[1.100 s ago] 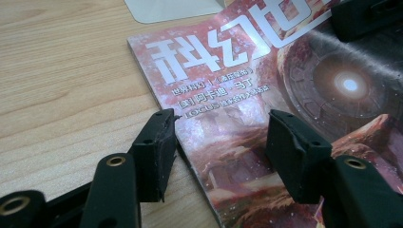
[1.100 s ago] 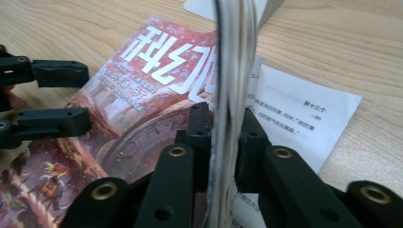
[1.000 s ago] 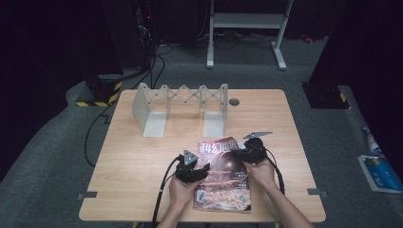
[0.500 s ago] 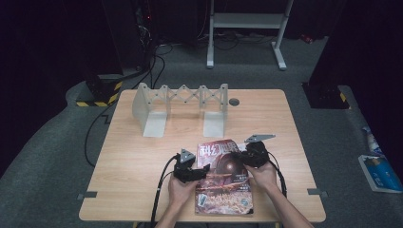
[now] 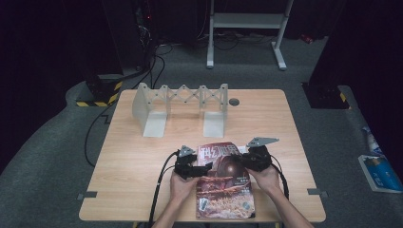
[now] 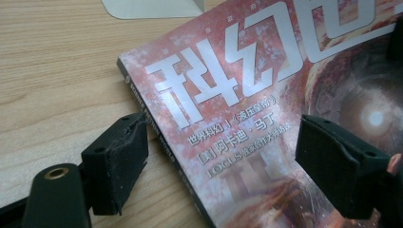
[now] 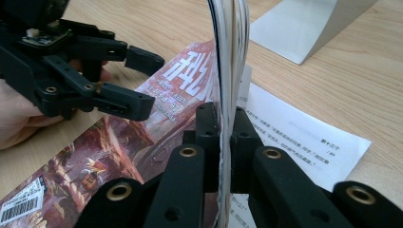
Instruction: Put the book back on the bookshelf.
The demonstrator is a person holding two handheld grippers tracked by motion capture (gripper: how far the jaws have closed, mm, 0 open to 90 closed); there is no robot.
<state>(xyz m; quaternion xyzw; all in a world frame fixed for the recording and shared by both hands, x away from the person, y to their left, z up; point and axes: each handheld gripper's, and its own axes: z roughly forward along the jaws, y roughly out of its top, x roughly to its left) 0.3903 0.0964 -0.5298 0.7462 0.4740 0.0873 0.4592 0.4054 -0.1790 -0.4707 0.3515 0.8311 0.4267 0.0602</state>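
Lifting the magazine (image 5: 223,183) edge, the right gripper (image 7: 224,137) pinches it tight — raise slowly. The left gripper (image 6: 221,156), jaws just opened wide and holding nothing, should steady the spine.

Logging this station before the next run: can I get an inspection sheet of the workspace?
Surface: wooden table, flat.
Job's things: magazine at the near edge, its right-side pages lifted; a printed page shows beneath.
Clutter: white folding rack at the far side.
Grippers: right gripper shut on the lifted pages; left gripper open, astride the magazine's spine edge, jaws just opened.
Cables: black cable trails from the left gripper.
Surroundings: dark floor, white stand, cables behind.
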